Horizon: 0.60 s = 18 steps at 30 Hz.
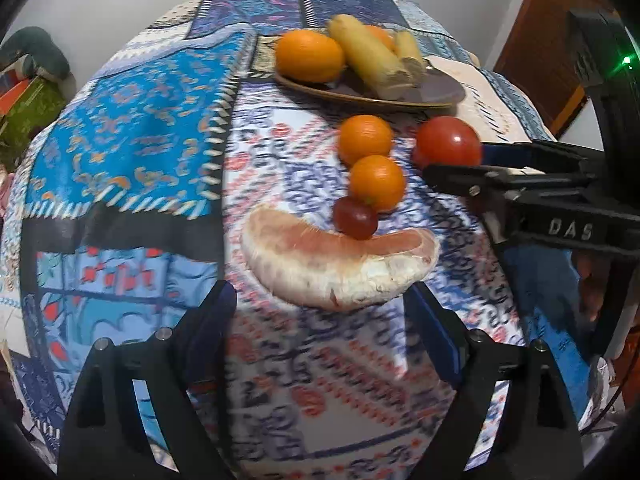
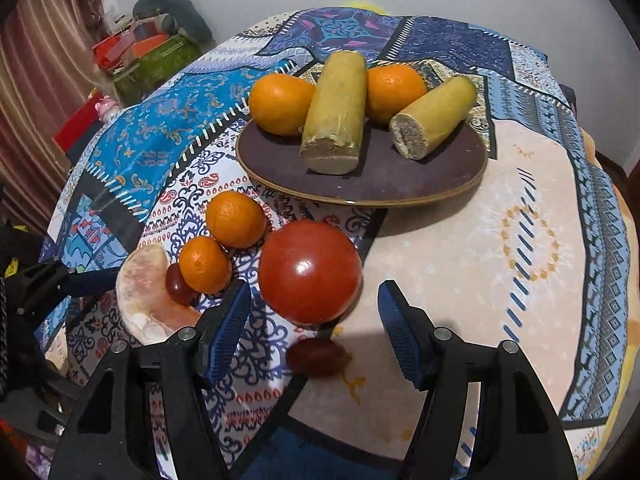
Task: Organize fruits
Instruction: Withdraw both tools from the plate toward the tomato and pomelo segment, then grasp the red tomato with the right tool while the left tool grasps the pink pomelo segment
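Patterned tablecloth [image 2: 460, 260] covers the table; dark oval plate [image 2: 400, 184] sits toward 12 o'clock in the right wrist view, carrying two oranges [image 2: 280, 104] and two yellow-green cut stalk pieces [image 2: 336, 116]. Off the plate, toward 9 o'clock of the big tomato [image 2: 310, 272]: two small oranges [image 2: 236, 220] touching each other, a small dark red fruit [image 2: 178, 286] against the nearer one, and a peeled pomelo segment [image 1: 340, 268] just below. A second small dark red fruit [image 2: 316, 356] lies at 6 o'clock of the tomato, blurred. Right gripper [image 2: 312, 332]: jaws spread, blue pads either side of the tomato's near edge, no contact visible, nothing pinched. Left gripper [image 1: 324, 324]: jaws spread wide, flanking the pomelo segment's near edge, not pressing it. Left wrist view shows the right gripper's body at 3 o'clock, embossed "DAS" [image 1: 570, 230]; a green light glows above it. No other writing legible.
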Tool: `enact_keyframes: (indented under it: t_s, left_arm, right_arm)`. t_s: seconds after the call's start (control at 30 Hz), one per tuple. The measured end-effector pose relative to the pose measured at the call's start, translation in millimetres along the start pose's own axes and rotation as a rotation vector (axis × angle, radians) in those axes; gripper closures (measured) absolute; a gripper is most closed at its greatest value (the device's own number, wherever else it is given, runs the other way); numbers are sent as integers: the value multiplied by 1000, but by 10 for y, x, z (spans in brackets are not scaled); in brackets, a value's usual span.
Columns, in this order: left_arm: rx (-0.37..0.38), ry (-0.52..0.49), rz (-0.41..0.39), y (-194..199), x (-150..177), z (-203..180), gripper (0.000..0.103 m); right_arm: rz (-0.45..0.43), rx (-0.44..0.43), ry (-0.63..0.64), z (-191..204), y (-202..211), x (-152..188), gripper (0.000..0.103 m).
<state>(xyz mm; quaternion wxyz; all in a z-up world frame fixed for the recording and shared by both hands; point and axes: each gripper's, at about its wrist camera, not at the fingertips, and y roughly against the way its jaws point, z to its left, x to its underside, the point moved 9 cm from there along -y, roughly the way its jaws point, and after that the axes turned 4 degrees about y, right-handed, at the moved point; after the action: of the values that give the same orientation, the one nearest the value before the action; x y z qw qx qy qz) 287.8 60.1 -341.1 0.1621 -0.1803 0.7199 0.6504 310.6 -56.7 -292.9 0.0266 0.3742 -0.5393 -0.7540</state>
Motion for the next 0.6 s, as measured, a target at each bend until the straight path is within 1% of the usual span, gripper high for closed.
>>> enact_keyframes:
  t_s: [0.1,0.2,0.27,0.37,0.4,0.5,0.6]
  left_arm:
    - [-25,10,-11,57,18,140,14]
    - [-33,25,-24,116,3,229,15]
    - [-34,26,-29,155,7,260,15]
    - [-92,28,-37,202,31,361,15]
    - [-95,41,-31,204,49,400,15]
    - [-98,90,-18,237,120,507,15]
    - [-48,109,-27,333,127,456,15]
  right_arm:
    - [-5,-11,-8,11,-4,-22,41]
    - [-2,1,7,21,-19,-26,58]
    - [-3,9,14,21,-2,-23,59]
    - [-13,16,9,9,53,-9,59]
    - [-21,14,5,2,94,1,60]
    - [-39,12,-3,-19,214,21,60]
    - [-63,26,-10,-74,375,55,60]
